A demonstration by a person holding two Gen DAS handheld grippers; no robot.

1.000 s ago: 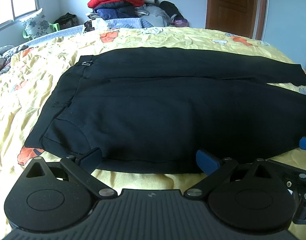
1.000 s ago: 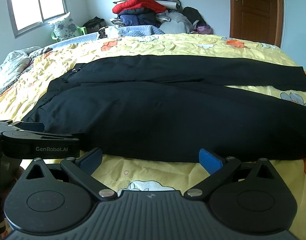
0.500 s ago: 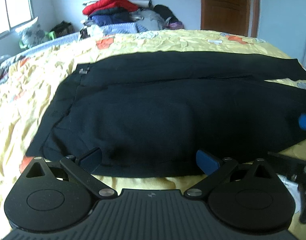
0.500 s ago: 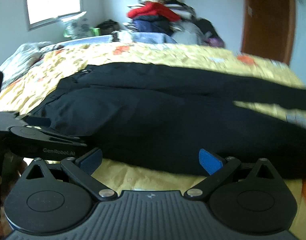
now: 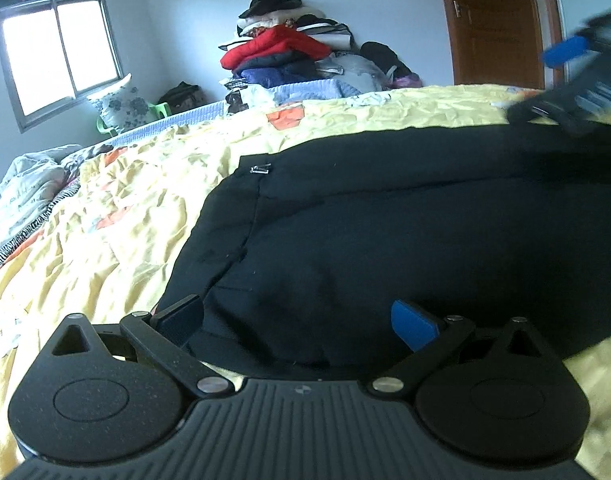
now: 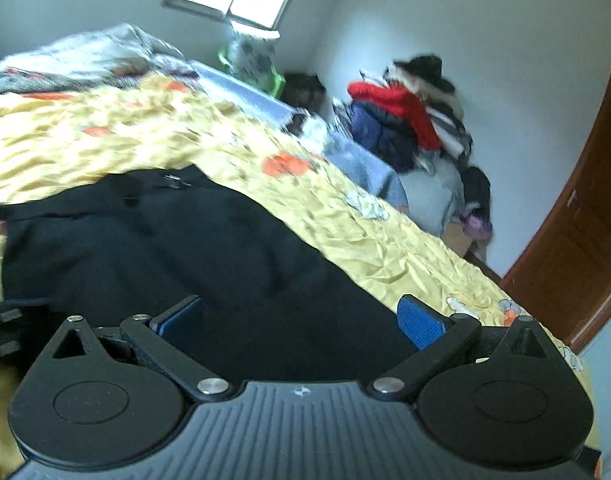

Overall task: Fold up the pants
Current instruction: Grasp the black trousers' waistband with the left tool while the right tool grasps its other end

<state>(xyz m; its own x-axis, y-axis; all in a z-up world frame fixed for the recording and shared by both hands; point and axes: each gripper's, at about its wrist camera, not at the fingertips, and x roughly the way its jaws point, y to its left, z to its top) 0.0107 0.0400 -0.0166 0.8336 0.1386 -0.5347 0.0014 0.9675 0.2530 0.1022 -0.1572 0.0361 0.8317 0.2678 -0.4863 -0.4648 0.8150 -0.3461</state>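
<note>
Bed (image 5: 117,216) under a crumpled pale-yellow quilt with orange flower patches; it fills most of both views. Black fabric pants (image 5: 385,240) lie flat on the quilt, waistband end toward the window side, a small metal hook clasp (image 5: 260,169) showing at the waistband's far corner. In the right wrist view the pants (image 6: 185,248) run as one long dark band across the quilt, and the picture is motion-blurred.

Left tongs (image 5: 297,320): wide open, holding nothing, low over the near edge of the pants at the hip; blue pad on one finger, dark pad on the other, both seen against the cloth. Contact with the cloth cannot be told.

Right tongs (image 6: 301,320): also spread wide and empty, over the pants, tilted view. From the left wrist camera the right tongs (image 5: 573,64) show blurred beyond the far edge of the pants, one blue pad visible.

Room, relative to the bed: beyond its far side a heap of folded clothes topped by a red padded jacket (image 5: 281,46) against a pale blue-white wall; brown wooden door (image 5: 493,20) beside that heap; bright window (image 5: 61,54) on the other side, a flower-print pillow on a green plastic chair (image 5: 121,108) beneath it. Grey-white striped bedding (image 5: 29,196) bunched at the bed's window-side edge.
</note>
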